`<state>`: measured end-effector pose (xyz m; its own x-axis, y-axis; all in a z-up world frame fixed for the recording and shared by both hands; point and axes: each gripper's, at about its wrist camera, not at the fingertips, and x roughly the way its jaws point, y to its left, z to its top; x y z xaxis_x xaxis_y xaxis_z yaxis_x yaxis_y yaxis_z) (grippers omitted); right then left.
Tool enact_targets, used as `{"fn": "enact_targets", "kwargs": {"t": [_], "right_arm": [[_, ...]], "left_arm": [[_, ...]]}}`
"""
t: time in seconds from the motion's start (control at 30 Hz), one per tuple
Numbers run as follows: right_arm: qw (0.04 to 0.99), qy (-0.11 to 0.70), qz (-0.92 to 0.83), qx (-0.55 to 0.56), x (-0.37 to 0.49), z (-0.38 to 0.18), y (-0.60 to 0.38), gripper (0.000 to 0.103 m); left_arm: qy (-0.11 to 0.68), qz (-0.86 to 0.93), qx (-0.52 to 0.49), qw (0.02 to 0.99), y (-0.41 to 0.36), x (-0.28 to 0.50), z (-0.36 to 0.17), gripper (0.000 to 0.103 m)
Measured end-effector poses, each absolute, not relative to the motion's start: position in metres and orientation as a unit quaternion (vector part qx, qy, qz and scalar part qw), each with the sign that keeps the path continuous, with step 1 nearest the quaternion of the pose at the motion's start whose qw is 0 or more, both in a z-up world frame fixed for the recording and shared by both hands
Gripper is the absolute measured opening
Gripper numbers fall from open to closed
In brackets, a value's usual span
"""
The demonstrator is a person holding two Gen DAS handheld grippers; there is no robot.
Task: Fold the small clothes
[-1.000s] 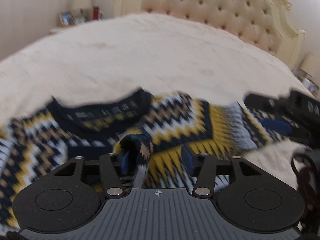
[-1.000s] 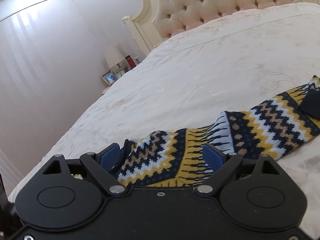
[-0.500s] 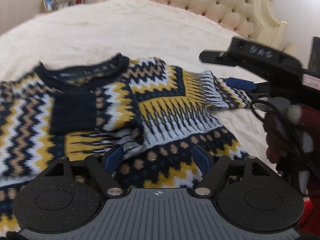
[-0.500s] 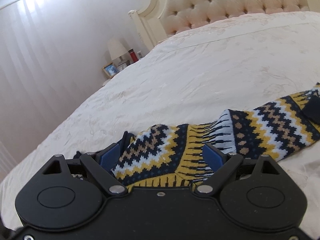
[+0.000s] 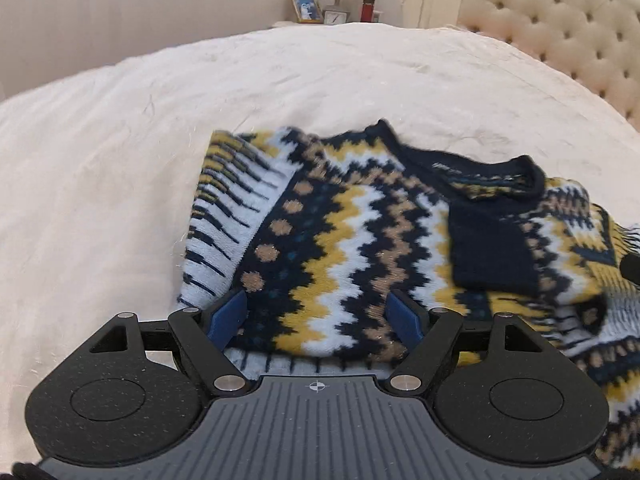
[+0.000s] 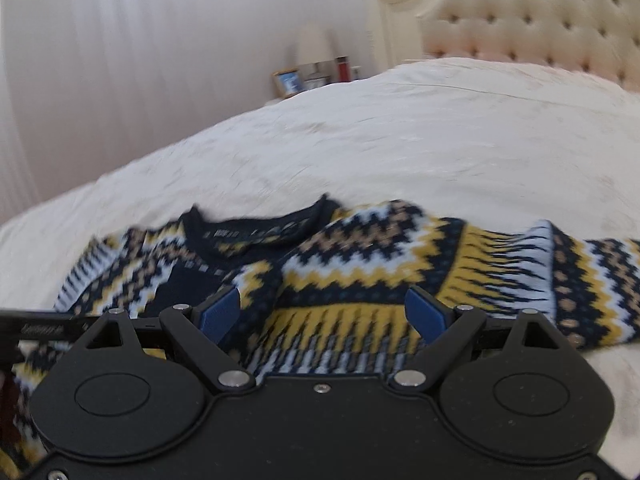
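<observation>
A navy, yellow and white zigzag-knit sweater [image 5: 360, 240] lies flat on the bed, its navy collar [image 5: 480, 168] pointing away from me. One sleeve is folded across the chest, and its navy cuff [image 5: 488, 252] rests below the collar. My left gripper [image 5: 316, 312] hovers over the sweater's left side. Its jaws are opening; knit shows between the blue pads [image 5: 226, 316], which do not press on it. My right gripper [image 6: 324, 312] stands open above the sweater [image 6: 360, 272], near the right shoulder, gripping nothing. The other sleeve [image 6: 580, 280] stretches out to the right.
The cream bedspread [image 5: 120, 160] spreads wide around the sweater. A tufted headboard [image 5: 560, 20] rises at the far right. Beyond the bed's far edge, a nightstand carries a photo frame [image 5: 306, 8], a lamp and small items. A black bar [image 6: 40, 326] crosses the right wrist view's left edge.
My left gripper let go of the sleeve cuff, which now lies on the chest, then opened and swung to the sweater's left side. My right gripper swung from the outstretched sleeve toward the body.
</observation>
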<state>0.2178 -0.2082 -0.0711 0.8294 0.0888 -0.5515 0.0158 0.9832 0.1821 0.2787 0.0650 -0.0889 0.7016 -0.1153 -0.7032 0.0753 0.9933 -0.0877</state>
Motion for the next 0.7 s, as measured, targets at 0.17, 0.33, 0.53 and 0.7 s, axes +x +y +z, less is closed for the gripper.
{"fn": "enact_targets", "kwargs": {"t": [0.17,0.33,0.53,0.7], "right_arm": [[0.950,0.305,0.044,0.037,0.222,-0.084,-0.184,0.091],[0.947,0.313,0.070,0.003,0.221,-0.088,-0.171,0.091],[0.942,0.333,0.043,-0.016,0.227,-0.099,-0.168,0.086],[0.941,0.334,-0.023,0.056,0.231,-0.098,-0.201,0.087]], "left_arm": [[0.367,-0.046,0.002,0.929,0.054,0.278,-0.095,0.088],[0.334,-0.041,0.004,0.942,0.050,0.269,-0.105,0.090],[0.324,-0.039,0.003,0.945,0.049,0.266,-0.110,0.091],[0.322,-0.040,0.001,0.946,0.049,0.265,-0.111,0.091]]}}
